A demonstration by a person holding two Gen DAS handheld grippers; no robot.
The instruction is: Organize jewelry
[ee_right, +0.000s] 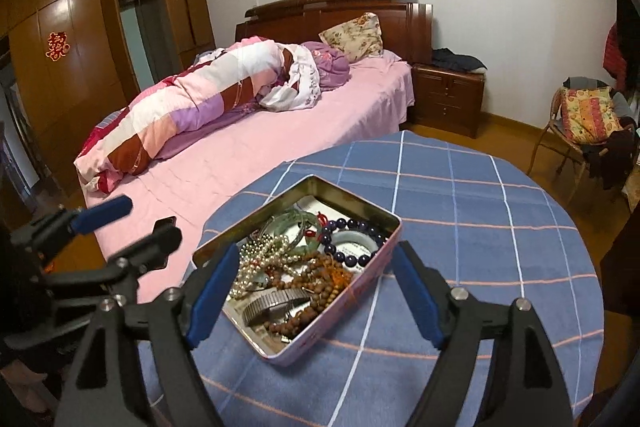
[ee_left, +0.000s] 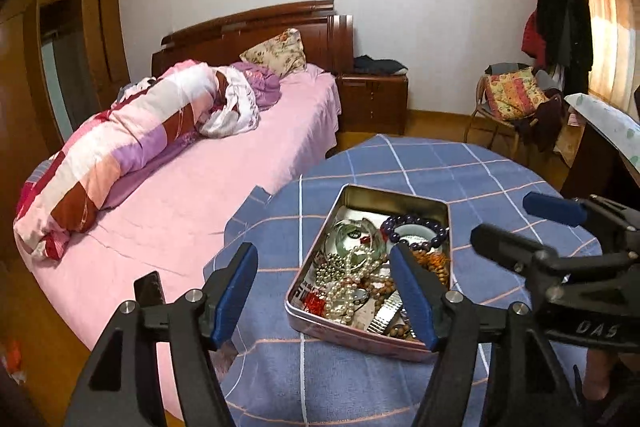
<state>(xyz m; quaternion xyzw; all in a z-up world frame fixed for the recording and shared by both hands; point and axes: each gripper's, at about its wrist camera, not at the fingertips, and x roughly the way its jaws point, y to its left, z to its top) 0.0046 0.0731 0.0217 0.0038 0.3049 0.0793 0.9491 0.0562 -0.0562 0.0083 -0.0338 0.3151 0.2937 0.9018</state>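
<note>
Desk (ee_right: pixel 500 211): round, under a blue checked cloth, close beside the pink bed (ee_right: pixel 280 147); it gives a flat, clear spot for sorting, which is likely why the tin sits here.
Tin (ee_left: pixel 402 193): open, rectangular, lid off, resting on the cloth near the desk edge that faces the bed; it lies at an angle, one corner toward the tools, so both can reach in.
Jewelry: all of it inside the tin in one tangled heap, nothing yet laid out on the cloth, so the sorting looks to be at its start or just finished.
Dark beads (ee_right: pixel 352 241): a ring of them at the far end of the tin, around a pale bangle.
Pearls (ee_left: pixel 348 279): strands piled mid-tin, wound among brown bead strings (ee_right: pixel 320 279).
Metal band (ee_right: pixel 276 301): at the near end, on top, easiest to lift first by my judgement.
Left tool (ee_left: pixel 324 291): fingers spread wide, nothing between them, hanging above the tin's near side.
Right tool (ee_right: pixel 316 295): likewise spread wide and empty, framing the tin from above.
</note>
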